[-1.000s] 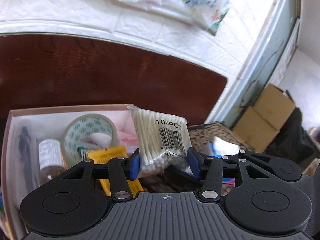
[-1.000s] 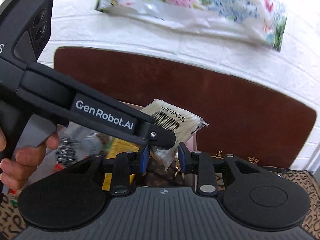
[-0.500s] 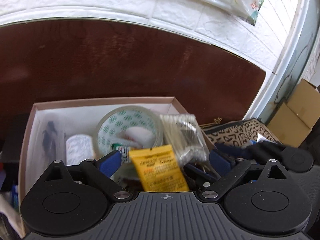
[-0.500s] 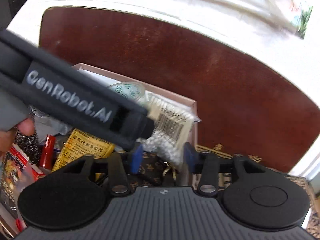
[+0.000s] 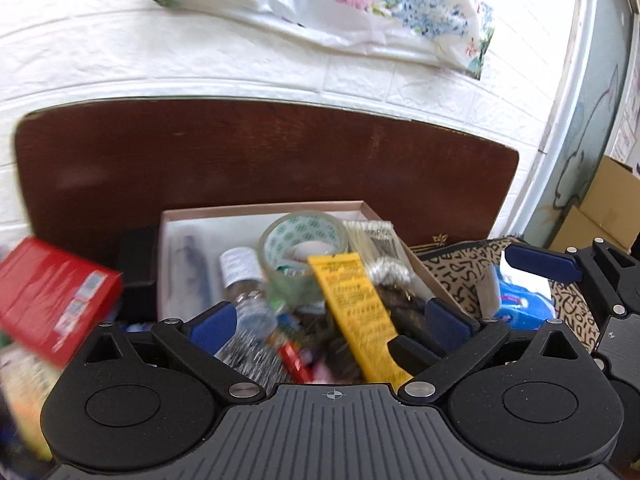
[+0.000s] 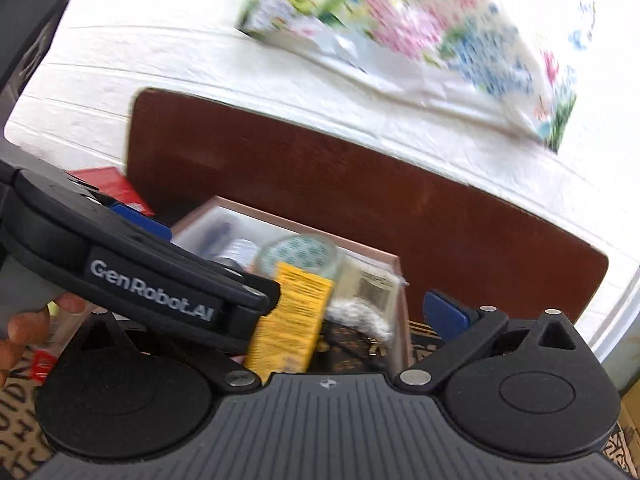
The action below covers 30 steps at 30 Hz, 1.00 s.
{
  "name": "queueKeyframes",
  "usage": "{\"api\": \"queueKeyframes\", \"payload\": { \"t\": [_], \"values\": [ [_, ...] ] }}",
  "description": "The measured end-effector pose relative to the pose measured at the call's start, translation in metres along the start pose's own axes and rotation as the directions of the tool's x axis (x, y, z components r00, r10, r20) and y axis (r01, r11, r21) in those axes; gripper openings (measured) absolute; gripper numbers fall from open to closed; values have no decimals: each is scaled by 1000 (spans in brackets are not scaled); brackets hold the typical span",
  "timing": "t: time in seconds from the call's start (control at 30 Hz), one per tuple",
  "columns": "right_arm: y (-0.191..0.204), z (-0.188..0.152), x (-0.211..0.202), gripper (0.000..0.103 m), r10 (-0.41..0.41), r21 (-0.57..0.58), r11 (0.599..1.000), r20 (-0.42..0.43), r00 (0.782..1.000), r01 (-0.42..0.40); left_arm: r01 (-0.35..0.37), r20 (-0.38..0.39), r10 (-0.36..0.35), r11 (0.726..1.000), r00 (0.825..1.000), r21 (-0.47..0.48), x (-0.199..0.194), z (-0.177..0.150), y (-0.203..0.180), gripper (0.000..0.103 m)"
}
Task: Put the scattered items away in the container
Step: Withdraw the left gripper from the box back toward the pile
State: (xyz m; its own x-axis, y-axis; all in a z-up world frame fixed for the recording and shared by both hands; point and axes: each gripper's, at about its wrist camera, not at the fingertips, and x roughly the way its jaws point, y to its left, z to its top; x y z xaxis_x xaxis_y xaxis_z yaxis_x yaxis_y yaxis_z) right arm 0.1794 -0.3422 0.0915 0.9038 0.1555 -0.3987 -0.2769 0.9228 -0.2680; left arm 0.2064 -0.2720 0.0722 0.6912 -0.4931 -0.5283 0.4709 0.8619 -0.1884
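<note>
Our left gripper (image 5: 327,320) hangs with its blue-padded fingers spread wide, gripping nothing, just above the near end of the box (image 5: 264,209). Our right gripper (image 6: 348,316) is likewise spread wide and empty; only its right blue pad shows in its own view, the left one hidden behind the matte black body of the left tool, which crosses that view with white lettering on its side.

Below the left fingers lies the box's clutter. The packet of cotton swabs (image 5: 374,250), a crinkly clear sleeve of thin white sticks with a barcode label, rests inside against the right wall of the box. Beside it leans a flat yellow sachet (image 5: 352,304) printed with red text, its far end touching a glossy ring of clear packing tape (image 5: 304,252) patterned with green dots. Left of the tape stands a small round bottle (image 5: 240,266) with a white label, and a dark pen (image 5: 196,264) lies along the box's pale floor.

The box is a shallow rectangular carton, pink-brown at the rim. A blurred red carton (image 5: 52,296) sits to its left. A smooth dark wooden headboard (image 5: 256,160) rises behind, beneath white embossed wall tiles and a floral plastic bag (image 5: 340,0).
</note>
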Motion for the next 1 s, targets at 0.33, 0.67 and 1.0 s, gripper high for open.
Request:
{"api": "queueKeyframes", "payload": {
  "t": [0.33, 0.67, 1.0],
  "values": [
    [61, -2, -52, 103, 66, -47, 997, 37, 997, -65, -28, 46, 28, 1000, 999, -8, -79, -32, 22, 103],
    [129, -29, -90, 103, 192, 32, 980, 53, 980, -194, -19, 34, 24, 990, 999, -140, -135, -108, 80, 103],
    [185, -68, -96, 103, 273, 111, 956, 12, 962, -273, -54, 5, 56, 985, 998, -162, -162, -177, 117, 103]
  ]
}}
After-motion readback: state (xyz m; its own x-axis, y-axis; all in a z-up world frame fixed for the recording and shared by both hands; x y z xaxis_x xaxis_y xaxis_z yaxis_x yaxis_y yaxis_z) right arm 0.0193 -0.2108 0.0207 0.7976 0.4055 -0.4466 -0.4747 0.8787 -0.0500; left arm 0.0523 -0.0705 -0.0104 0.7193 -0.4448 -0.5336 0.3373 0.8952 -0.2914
